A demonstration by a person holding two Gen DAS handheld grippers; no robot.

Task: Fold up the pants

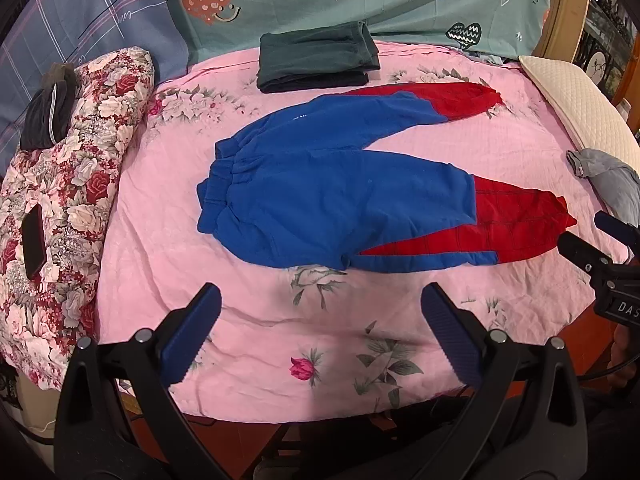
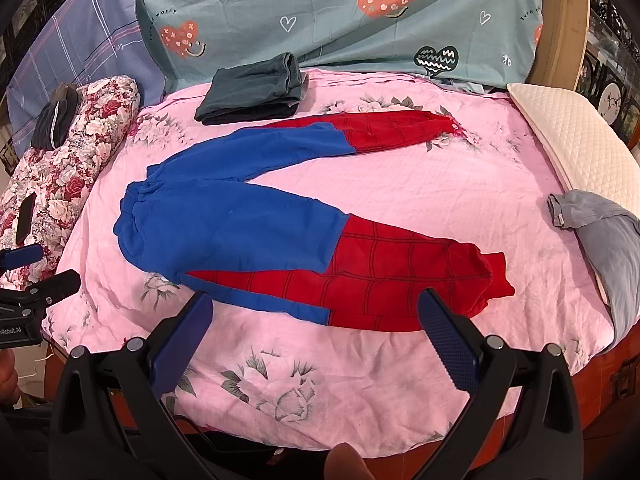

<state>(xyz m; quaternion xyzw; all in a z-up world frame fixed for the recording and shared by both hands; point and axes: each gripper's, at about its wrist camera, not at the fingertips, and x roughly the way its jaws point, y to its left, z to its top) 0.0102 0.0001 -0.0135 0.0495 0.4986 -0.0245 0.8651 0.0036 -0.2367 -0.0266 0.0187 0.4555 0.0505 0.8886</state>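
Note:
Blue and red pants (image 1: 320,184) lie flat on the pink floral sheet (image 1: 280,328), waistband to the left, the two legs spread apart toward the right with red lower parts. They also show in the right wrist view (image 2: 240,224). My left gripper (image 1: 320,300) is open and empty, just in front of the near leg's edge. My right gripper (image 2: 316,308) is open and empty, its fingertips at the near leg's lower red part. The right gripper also appears at the right edge of the left wrist view (image 1: 592,244).
A folded dark green garment (image 1: 316,58) lies behind the pants. A floral quilt roll (image 1: 72,184) with a phone (image 1: 34,240) and a dark cloth (image 1: 50,112) is at the left. A cream pillow (image 2: 576,140) and a grey garment (image 2: 600,232) are at the right.

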